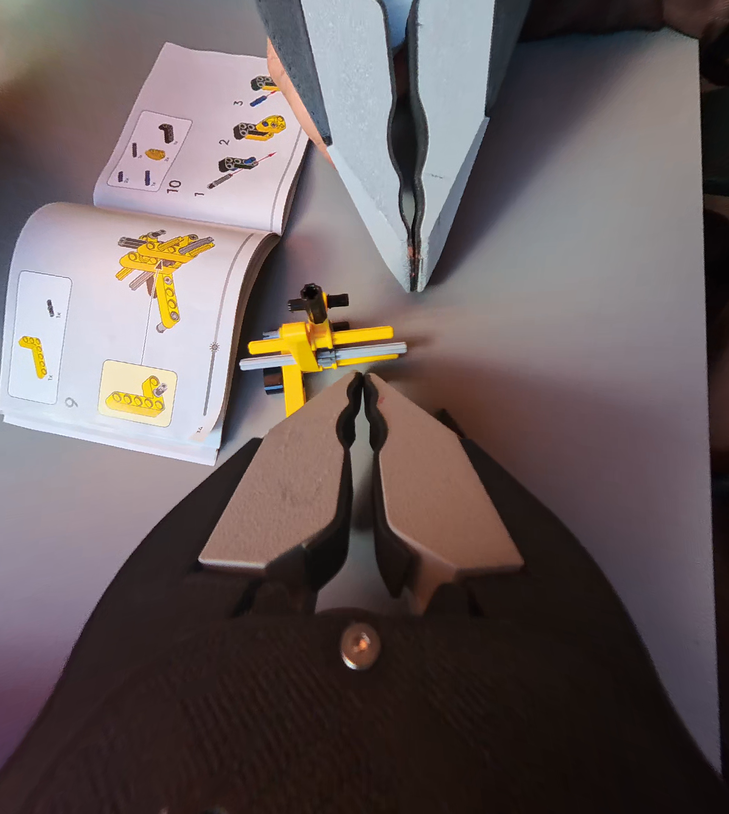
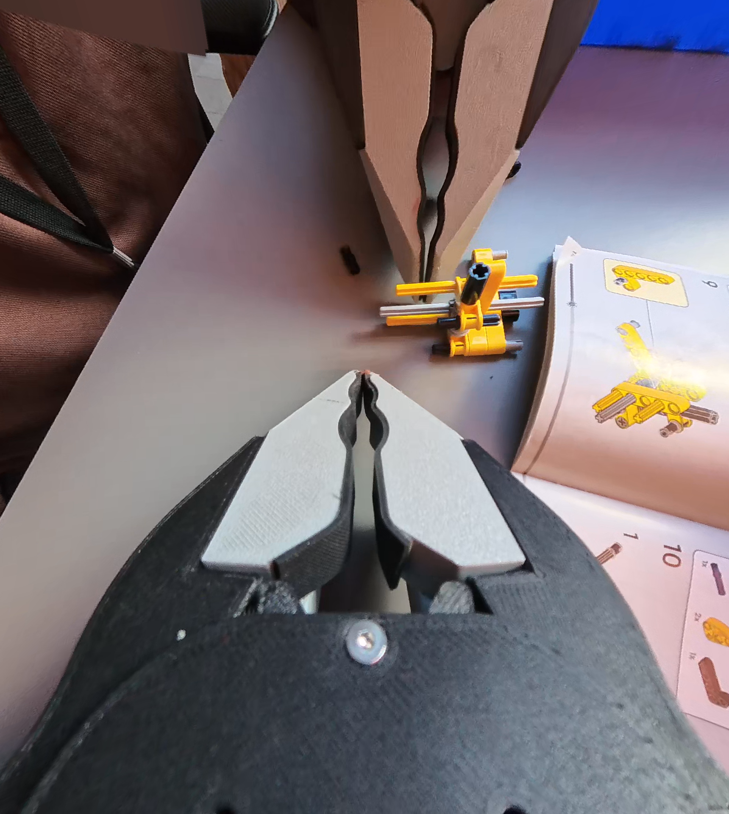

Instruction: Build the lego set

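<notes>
Yellow plastic beam-and-axle model [image 1: 318, 348] (ridged rods) between closed, empty tongs.

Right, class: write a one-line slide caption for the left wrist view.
Closed, empty left claw beside a yellow brick model; open instruction booklet alongside, right claw opposite.

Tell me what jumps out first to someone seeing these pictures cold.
A small yellow, grey and black plastic brick assembly sits on the grey table, right between two claws pointing at each other. The tan-fingered left claw nearly meets it with tips together and nothing held, while the grey-fingered right claw is shut and bare a little way off. An open paper instruction booklet with yellow diagrams lies beside the assembly.
</notes>
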`<state>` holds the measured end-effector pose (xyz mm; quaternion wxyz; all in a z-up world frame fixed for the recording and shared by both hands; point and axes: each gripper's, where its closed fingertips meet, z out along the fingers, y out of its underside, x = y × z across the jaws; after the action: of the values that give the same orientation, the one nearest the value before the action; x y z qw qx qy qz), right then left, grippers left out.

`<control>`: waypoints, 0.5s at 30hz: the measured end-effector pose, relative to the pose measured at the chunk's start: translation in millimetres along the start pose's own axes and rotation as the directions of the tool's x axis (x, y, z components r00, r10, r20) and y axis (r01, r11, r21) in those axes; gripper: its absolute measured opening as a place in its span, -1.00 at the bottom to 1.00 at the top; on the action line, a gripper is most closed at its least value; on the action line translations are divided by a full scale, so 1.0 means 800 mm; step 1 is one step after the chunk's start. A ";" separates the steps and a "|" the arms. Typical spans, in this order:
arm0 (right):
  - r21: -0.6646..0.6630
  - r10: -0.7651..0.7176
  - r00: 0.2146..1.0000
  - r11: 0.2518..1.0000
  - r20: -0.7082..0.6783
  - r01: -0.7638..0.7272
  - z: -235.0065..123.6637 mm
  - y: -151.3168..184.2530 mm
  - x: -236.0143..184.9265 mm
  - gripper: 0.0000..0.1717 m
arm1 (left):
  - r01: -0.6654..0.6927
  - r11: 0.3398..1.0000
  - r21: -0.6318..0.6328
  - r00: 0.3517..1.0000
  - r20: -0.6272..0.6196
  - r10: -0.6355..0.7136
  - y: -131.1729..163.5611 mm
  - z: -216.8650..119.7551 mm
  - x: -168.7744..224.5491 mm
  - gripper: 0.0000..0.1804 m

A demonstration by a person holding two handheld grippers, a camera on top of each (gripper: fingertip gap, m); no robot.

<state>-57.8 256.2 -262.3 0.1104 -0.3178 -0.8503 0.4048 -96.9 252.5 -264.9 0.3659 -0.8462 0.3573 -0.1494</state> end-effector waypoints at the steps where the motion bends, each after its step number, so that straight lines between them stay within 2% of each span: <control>1: -0.003 -0.001 1.000 1.000 -0.001 0.001 0.000 0.000 0.000 -1.00 | 0.003 1.000 0.003 1.000 0.001 -0.003 -0.001 -0.001 -0.001 -1.00; 5: -0.002 -0.012 0.999 1.000 -0.036 0.012 -0.001 0.001 0.004 -1.00 | 0.011 0.999 0.050 1.000 0.023 -0.012 -0.011 -0.015 -0.009 -1.00; 7: -0.001 -0.017 0.990 1.000 -0.138 0.017 -0.005 0.001 0.020 -1.00 | 0.010 0.997 0.075 0.999 0.051 -0.014 -0.017 -0.023 -0.016 -1.00; 9: 0.006 -0.002 0.969 1.000 -0.247 0.004 -0.011 -0.003 0.037 -0.63 | -0.004 0.997 0.073 0.994 0.111 -0.004 -0.018 -0.028 -0.026 -0.95; 10: 0.022 0.011 0.965 1.000 -0.264 -0.005 -0.011 -0.008 0.038 -0.53 | -0.012 0.998 0.066 0.990 0.139 0.003 -0.017 -0.029 -0.030 -0.91; 13: 0.080 0.021 0.963 0.997 -0.269 0.001 -0.005 -0.023 0.033 -0.30 | -0.012 0.999 0.034 0.988 0.155 0.007 -0.009 -0.024 -0.033 -0.85; 15: 0.060 0.015 0.945 0.998 -0.326 0.005 -0.001 -0.023 0.043 -0.28 | 0.007 1.000 0.003 0.991 0.137 -0.007 -0.001 -0.019 -0.032 -0.83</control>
<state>-92.3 269.9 -250.3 0.2580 -0.3792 -0.8068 0.3724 -122.3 263.3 -253.7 0.3901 -0.8553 0.3281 -0.0927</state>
